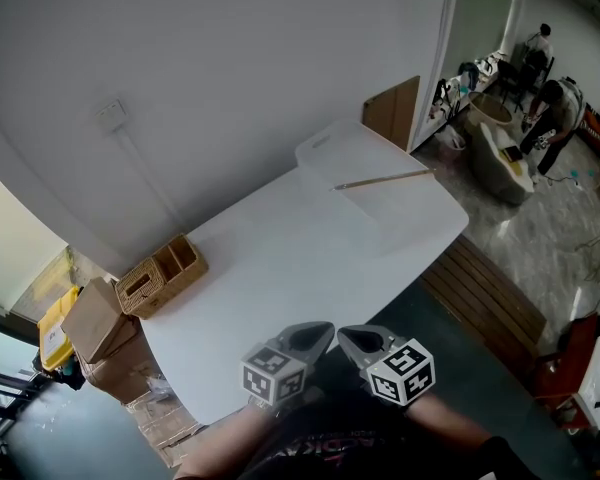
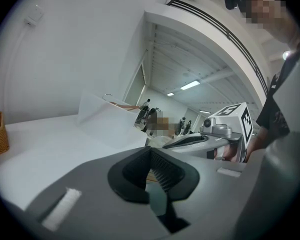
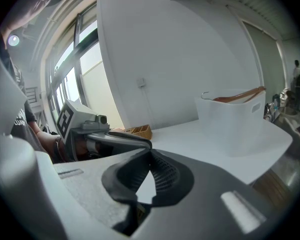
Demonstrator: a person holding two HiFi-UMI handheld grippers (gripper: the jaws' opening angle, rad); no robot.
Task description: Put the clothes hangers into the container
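Observation:
A translucent white container (image 1: 375,168) stands at the far right end of the white table (image 1: 280,268). A wooden clothes hanger (image 1: 385,179) lies across the top of the container. It shows again in the left gripper view as hanger (image 2: 122,105) in the container (image 2: 102,119), and in the right gripper view as hanger (image 3: 238,94) in the container (image 3: 235,119). My left gripper (image 1: 315,334) and right gripper (image 1: 355,338) hover side by side at the table's near edge, far from the container. Both are shut with nothing between the jaws, as left gripper (image 2: 151,165) and right gripper (image 3: 150,168) show.
A wicker basket (image 1: 162,274) with compartments sits on the table's left end. Cardboard boxes (image 1: 100,333) stand on the floor beyond that end. A white wall runs behind the table. People work at the far right of the room (image 1: 545,118).

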